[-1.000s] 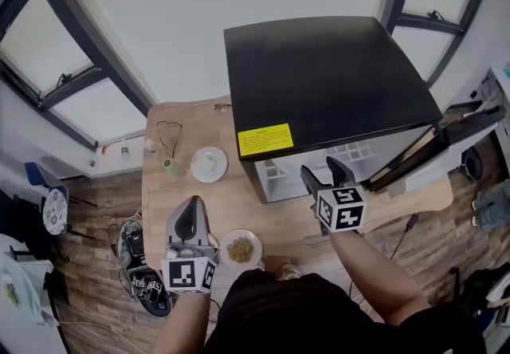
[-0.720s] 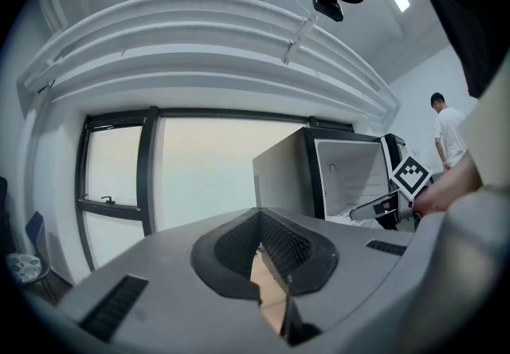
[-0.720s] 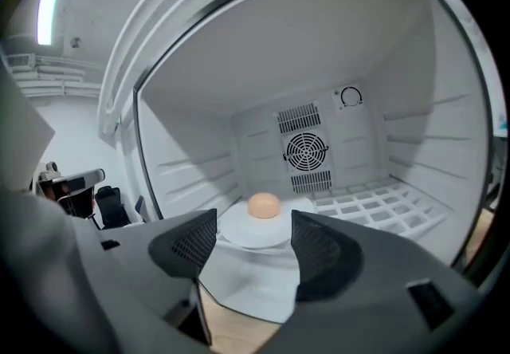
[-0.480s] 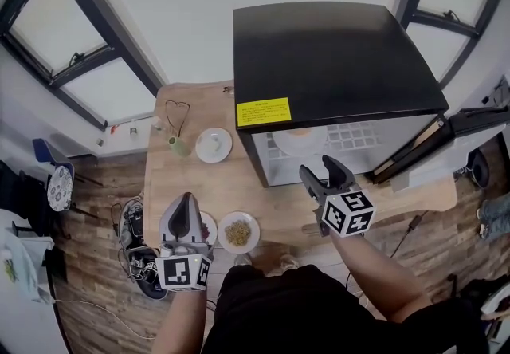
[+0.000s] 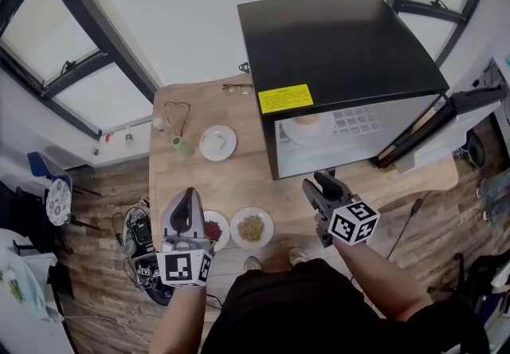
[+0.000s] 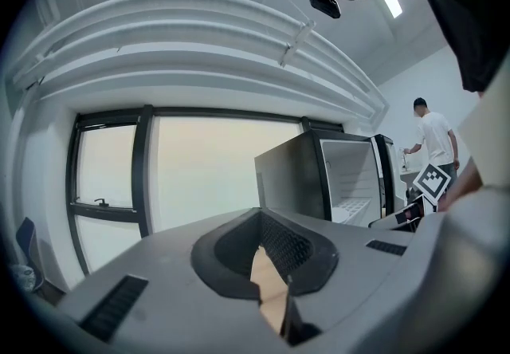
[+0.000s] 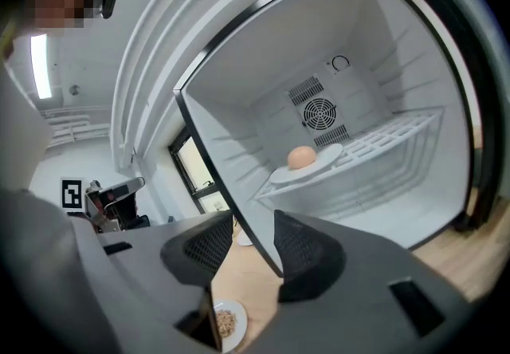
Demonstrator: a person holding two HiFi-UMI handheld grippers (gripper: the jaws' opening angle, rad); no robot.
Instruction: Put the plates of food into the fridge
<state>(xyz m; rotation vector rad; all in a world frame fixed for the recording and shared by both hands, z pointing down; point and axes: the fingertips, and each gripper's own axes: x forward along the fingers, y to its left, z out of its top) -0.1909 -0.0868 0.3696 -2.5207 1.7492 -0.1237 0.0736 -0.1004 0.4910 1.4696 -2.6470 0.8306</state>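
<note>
The right gripper (image 5: 322, 184) is drawing back from the open fridge (image 5: 343, 49) at one o'clock. Its fingers are released, empty and have just been narrowing. One plate with a round bun (image 5: 307, 127) is now sitting on the fridge shelf. The left gripper (image 5: 185, 199), fingers clenched on nothing, is hovering at seven o'clock by the red-food plate (image 5: 215, 230) and grain plate (image 5: 252, 226). A pale plate (image 5: 217, 142) is waiting at eleven o'clock on the worktop (image 5: 239, 181), so three probably remain.

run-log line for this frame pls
fridge: door open, tan-food plate on shelf | table: red-food plate, grain plate, pale-food plate | left claw: shut, empty | right claw: empty, jaws just been closing
</note>
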